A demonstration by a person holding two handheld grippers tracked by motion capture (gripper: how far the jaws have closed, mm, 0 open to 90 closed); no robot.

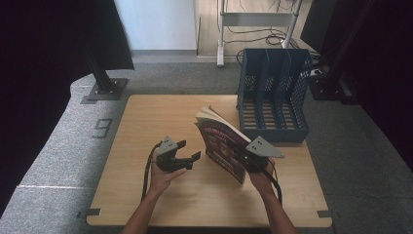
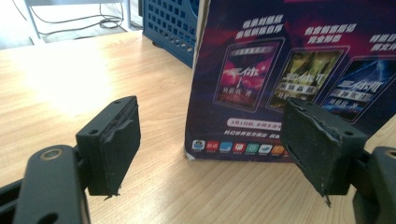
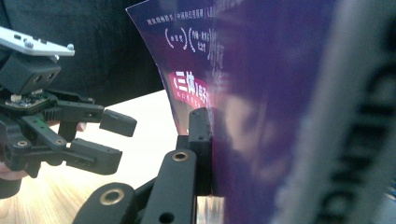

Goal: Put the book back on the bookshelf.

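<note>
Standing the book (image 1: 223,144) upright mid-table, the right gripper (image 1: 249,157) pinches its near edge; the left gripper (image 1: 185,155) waits spread beside it. Steady the cover before steering toward the file rack (image 1: 273,92).

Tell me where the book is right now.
In the high view the book stands tilted on the table, right of centre, clamped by the right tongs, just in front of the blue file rack.

A grey "9" (image 1: 103,127) is marked on the carpet left of the table. The book's purple cover (image 2: 285,79) carries Chinese print, mostly too small to read; "三体" shows on one red label (image 3: 189,85)
</note>
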